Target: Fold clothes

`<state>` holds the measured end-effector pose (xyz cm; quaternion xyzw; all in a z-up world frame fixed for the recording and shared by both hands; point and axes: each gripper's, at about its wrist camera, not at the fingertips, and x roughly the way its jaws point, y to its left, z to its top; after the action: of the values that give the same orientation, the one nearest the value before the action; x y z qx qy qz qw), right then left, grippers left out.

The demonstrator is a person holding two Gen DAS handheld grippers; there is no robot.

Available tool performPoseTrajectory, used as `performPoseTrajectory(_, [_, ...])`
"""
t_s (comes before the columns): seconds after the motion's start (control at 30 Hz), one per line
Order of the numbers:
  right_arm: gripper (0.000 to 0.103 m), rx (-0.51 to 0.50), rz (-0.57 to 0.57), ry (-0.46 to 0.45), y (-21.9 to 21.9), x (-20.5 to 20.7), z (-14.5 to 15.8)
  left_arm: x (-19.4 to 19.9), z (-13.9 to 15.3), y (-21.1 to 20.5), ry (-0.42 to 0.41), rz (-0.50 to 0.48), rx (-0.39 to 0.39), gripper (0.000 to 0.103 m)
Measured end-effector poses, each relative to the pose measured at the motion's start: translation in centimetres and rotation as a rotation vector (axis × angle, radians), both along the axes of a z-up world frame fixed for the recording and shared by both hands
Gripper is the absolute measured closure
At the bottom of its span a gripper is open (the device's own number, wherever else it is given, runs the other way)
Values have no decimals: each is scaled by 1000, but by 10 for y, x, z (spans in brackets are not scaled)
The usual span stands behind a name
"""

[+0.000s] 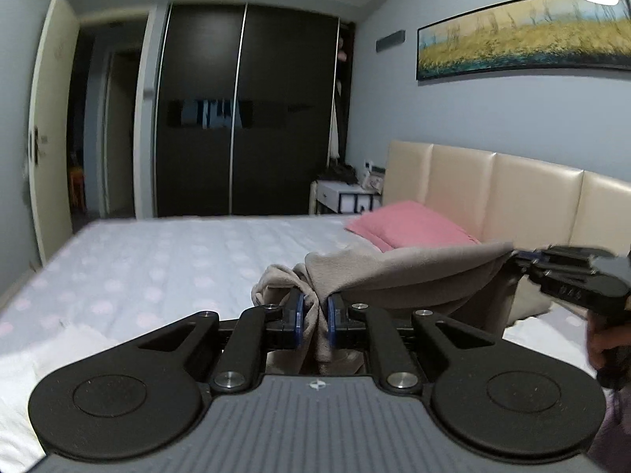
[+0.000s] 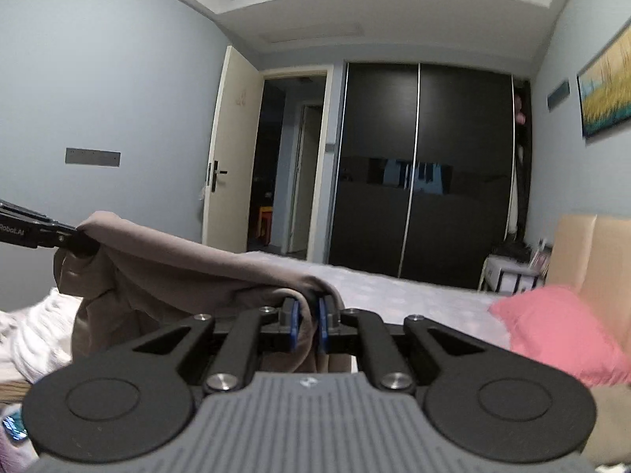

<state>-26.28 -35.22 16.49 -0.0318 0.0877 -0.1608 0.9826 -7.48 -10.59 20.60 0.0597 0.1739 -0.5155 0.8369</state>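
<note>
A taupe garment [image 1: 394, 272] hangs stretched between both grippers above the bed [image 1: 157, 260]. My left gripper [image 1: 314, 307] is shut on a bunched corner of the cloth, which runs down between its blue pads. In the left wrist view the right gripper [image 1: 520, 262] enters from the right edge and pinches the other end. In the right wrist view my right gripper [image 2: 307, 315] is shut on a fold of the same garment [image 2: 177, 272]. The left gripper [image 2: 75, 238] holds the far corner at the left edge. The cloth sags between the two.
A pink pillow [image 1: 410, 224] lies by the beige headboard [image 1: 493, 193]. White laundry [image 2: 35, 331] is heaped at the bed's near left. A dark sliding wardrobe [image 1: 244, 110], an open door [image 2: 232, 149] and a white nightstand [image 1: 343, 195] stand beyond the bed.
</note>
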Motion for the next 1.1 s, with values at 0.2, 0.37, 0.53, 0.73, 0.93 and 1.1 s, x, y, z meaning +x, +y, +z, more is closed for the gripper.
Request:
performPoseTrajectory(0.2, [92, 131, -24, 163, -30, 23, -51, 31, -76, -46, 154, -11, 166, 92])
performPoseTrajectory(0.37, [92, 230, -82, 306, -57, 43, -105, 47, -140, -75, 278, -21, 293, 83])
performPoseTrajectory(0.53, [91, 248, -157, 415, -70, 57, -143, 51, -166, -72, 277, 24, 368, 55])
performPoseTrajectory(0.73, [53, 216, -123, 445, -63, 61, -154, 54, -186, -48, 293, 82, 423, 45])
performPoseTrajectory(0.93, [45, 118, 69, 497, -17, 80, -163, 47, -226, -31, 288, 122, 576, 42])
performPoseTrajectory(1.1, [35, 52, 220, 585, 20, 106, -190, 40, -253, -16, 291, 135, 659, 42])
